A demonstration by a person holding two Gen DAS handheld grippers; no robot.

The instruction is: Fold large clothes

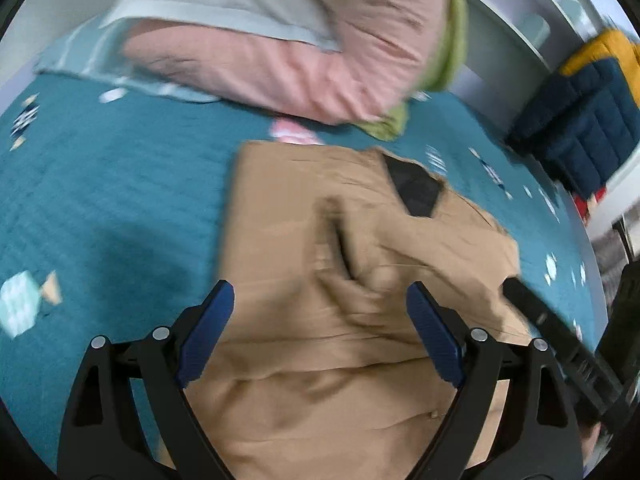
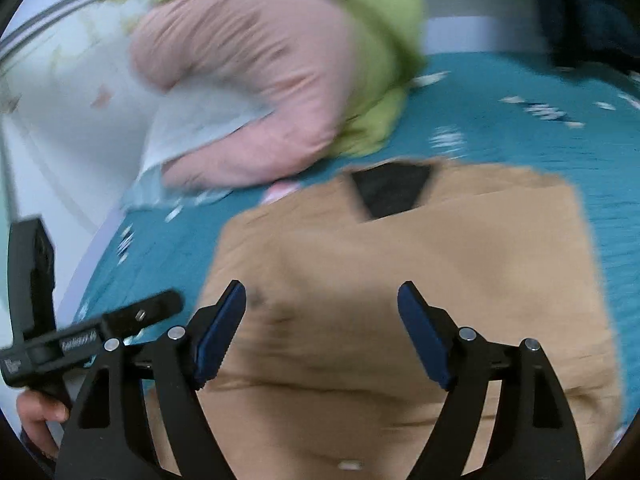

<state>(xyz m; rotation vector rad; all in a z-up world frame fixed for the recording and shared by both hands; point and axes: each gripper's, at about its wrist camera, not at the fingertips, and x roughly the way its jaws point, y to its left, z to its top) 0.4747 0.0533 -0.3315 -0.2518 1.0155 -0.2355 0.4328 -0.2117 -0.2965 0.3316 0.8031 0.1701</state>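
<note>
A tan garment [image 1: 320,240] with a black neck lining [image 1: 418,190] lies partly folded on a teal bedspread [image 1: 100,200]; it also shows in the right wrist view [image 2: 400,280], neck lining [image 2: 390,192] at the far side. My left gripper [image 1: 320,320] is open and empty, hovering over the garment's near part. My right gripper [image 2: 322,320] is open and empty above the garment's middle. The right gripper's body shows at the right edge of the left view [image 1: 560,344]; the left gripper's body shows at lower left of the right view [image 2: 80,340]. Both views are motion-blurred.
A pile of pink, pale blue and green bedding [image 1: 320,40] lies at the far side of the bed, also in the right view [image 2: 280,80]. A navy and yellow padded item [image 1: 592,108] stands beyond the bed's right edge. The teal bedspread [image 2: 560,120] surrounds the garment.
</note>
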